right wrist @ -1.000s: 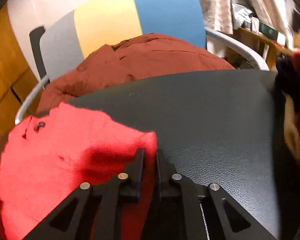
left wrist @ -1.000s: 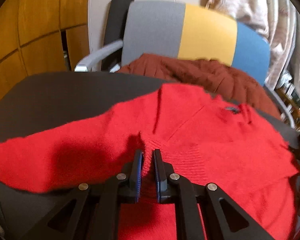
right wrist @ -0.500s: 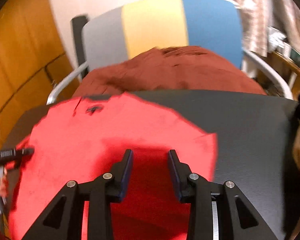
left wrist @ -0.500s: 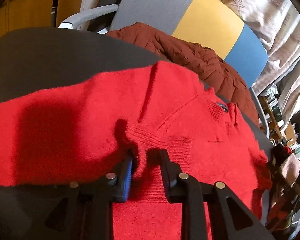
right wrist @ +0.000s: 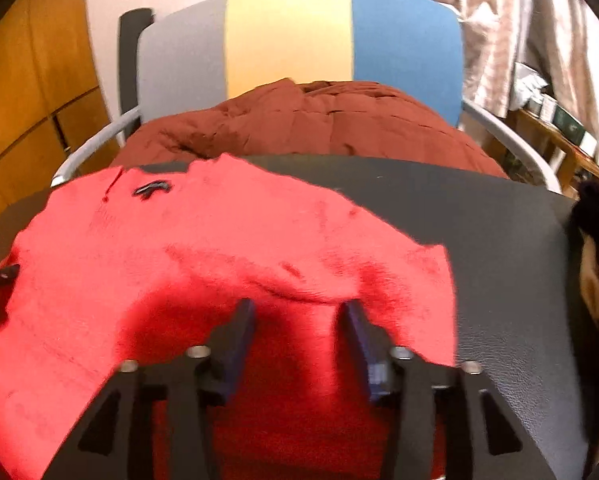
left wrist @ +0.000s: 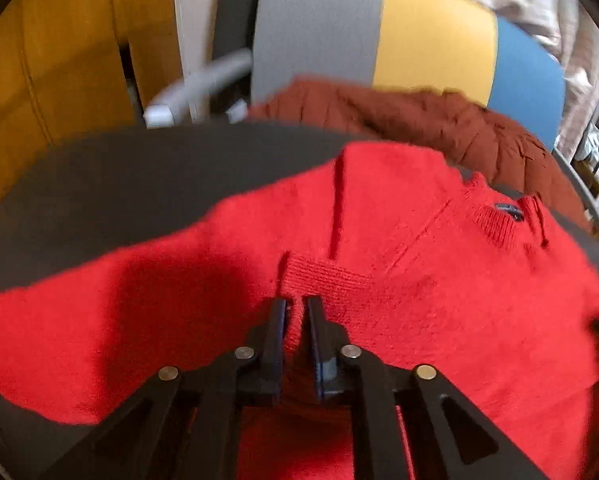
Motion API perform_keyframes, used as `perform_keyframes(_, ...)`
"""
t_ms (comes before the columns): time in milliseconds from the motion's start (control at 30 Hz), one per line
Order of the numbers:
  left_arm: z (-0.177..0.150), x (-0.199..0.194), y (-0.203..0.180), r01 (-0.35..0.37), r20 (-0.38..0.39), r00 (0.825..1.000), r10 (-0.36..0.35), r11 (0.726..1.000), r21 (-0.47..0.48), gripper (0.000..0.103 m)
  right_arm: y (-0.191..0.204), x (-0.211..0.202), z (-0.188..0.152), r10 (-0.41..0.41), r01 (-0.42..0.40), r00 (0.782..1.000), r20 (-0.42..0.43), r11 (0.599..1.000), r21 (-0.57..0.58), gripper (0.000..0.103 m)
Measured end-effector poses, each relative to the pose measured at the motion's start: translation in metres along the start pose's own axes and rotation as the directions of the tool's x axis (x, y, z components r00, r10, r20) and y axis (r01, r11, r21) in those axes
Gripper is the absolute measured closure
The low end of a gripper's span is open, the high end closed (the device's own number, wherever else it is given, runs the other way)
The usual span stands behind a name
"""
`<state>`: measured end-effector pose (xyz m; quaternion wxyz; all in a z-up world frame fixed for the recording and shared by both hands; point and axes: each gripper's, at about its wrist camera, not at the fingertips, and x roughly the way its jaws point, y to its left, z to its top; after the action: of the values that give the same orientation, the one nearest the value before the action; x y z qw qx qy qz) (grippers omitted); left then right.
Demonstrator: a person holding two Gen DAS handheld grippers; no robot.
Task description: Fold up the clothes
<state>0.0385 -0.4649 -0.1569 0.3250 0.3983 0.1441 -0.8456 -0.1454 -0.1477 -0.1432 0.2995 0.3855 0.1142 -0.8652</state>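
Observation:
A red knit sweater (left wrist: 419, 280) lies spread on a black table (left wrist: 119, 176); its collar with a dark label (left wrist: 507, 212) points to the far right. My left gripper (left wrist: 295, 304) is shut on the ribbed cuff (left wrist: 323, 280) of a sleeve folded over the body. In the right wrist view the sweater (right wrist: 199, 248) covers the table's left half. My right gripper (right wrist: 297, 312) is open just above its folded right part, holding nothing.
A chair with a grey, yellow and blue back (right wrist: 299, 40) stands behind the table, with a dark red-brown jacket (right wrist: 307, 128) on its seat. Wooden cabinets (left wrist: 39, 80) are at the left. A dark furry object (right wrist: 595, 240) sits at the table's right edge.
My left gripper, open half a second ago, has closed on the ribbed cuff again. My right gripper let go of the sweater's edge, opened wide and now hovers over the fabric.

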Motion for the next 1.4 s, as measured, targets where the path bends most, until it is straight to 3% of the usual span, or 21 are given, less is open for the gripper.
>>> perform_keyframes(233,-0.004,0.003,0.000,-0.027,0.009,1.000,0.027,1.000,-0.003,0.089,-0.001,0.007,0.001,0.005,-0.005,1.000,-0.002,1.000,-0.003,0.039)
perform_keyframes(367,-0.006,-0.001,-0.012,-0.079,0.010,0.997,0.079,0.997,0.026,0.089,-0.005,0.008,0.001,0.024,-0.024,1.000,-0.004,1.000,0.007,0.039)
perform_keyframes(433,-0.005,-0.008,0.005,-0.020,-0.007,1.000,0.020,0.998,-0.060,0.087,-0.004,0.007,0.001,0.014,-0.014,1.000,-0.004,1.000,-0.002,0.039)
perform_keyframes(500,-0.001,-0.016,0.031,0.057,-0.024,0.998,-0.063,0.979,-0.196,0.070,-0.003,0.007,0.001,0.012,-0.012,1.000,-0.005,1.000,-0.005,0.039)
perform_keyframes(533,-0.002,-0.022,0.045,0.078,-0.020,0.996,-0.086,0.963,-0.260,0.070,-0.003,0.007,0.001,0.014,-0.014,1.000,-0.006,1.000,-0.003,0.039)
perform_keyframes(633,-0.001,-0.045,0.102,0.011,-0.008,1.000,-0.016,0.920,-0.393,0.068,-0.001,0.007,0.001,0.003,-0.003,1.000,-0.006,1.000,-0.010,0.039)
perform_keyframes(700,-0.003,-0.050,0.146,-0.064,-0.059,0.997,0.041,0.873,-0.483,0.065,0.000,0.007,0.001,-0.006,0.005,1.000,-0.005,1.000,-0.014,0.039)
perform_keyframes(733,-0.008,-0.050,0.171,-0.102,-0.098,0.994,0.058,0.834,-0.542,0.064,0.000,0.006,0.000,-0.010,0.009,1.000,-0.004,1.000,-0.015,0.039)
perform_keyframes(867,-0.030,-0.049,0.257,-0.286,-0.254,0.956,0.147,0.657,-0.697,0.063,0.002,0.006,-0.001,-0.025,0.025,1.000,-0.004,1.000,-0.019,0.038)
perform_keyframes(1000,-0.035,-0.046,0.295,-0.407,-0.330,0.913,0.241,0.601,-0.687,0.056,0.002,0.006,0.000,-0.027,0.027,1.000,-0.005,0.999,-0.019,0.037)
perform_keyframes(1067,-0.036,-0.037,0.303,-0.465,-0.381,0.884,0.272,0.608,-0.644,0.056,0.002,0.006,0.000,-0.025,0.025,1.000,-0.005,1.000,-0.017,0.037)
perform_keyframes(1167,-0.037,-0.026,0.305,-0.488,-0.409,0.869,0.279,0.620,-0.614,0.056,0.002,0.006,0.000,-0.026,0.026,1.000,-0.005,1.000,-0.016,0.037)
perform_keyframes(1267,-0.035,-0.022,0.294,-0.515,-0.403,0.854,0.331,0.651,-0.558,0.058,0.003,0.006,0.000,-0.032,0.032,0.999,-0.004,0.999,-0.020,0.037)
perform_keyframes(1300,-0.035,-0.022,0.292,-0.506,-0.387,0.860,0.334,0.659,-0.557,0.070,0.003,0.007,0.000,-0.035,0.035,0.999,-0.003,0.999,-0.021,0.036)
perform_keyframes(1400,-0.033,-0.020,0.284,-0.473,-0.338,0.879,0.335,0.691,-0.547,0.092,0.003,0.007,-0.001,-0.032,0.032,0.999,-0.001,0.999,-0.016,0.035)
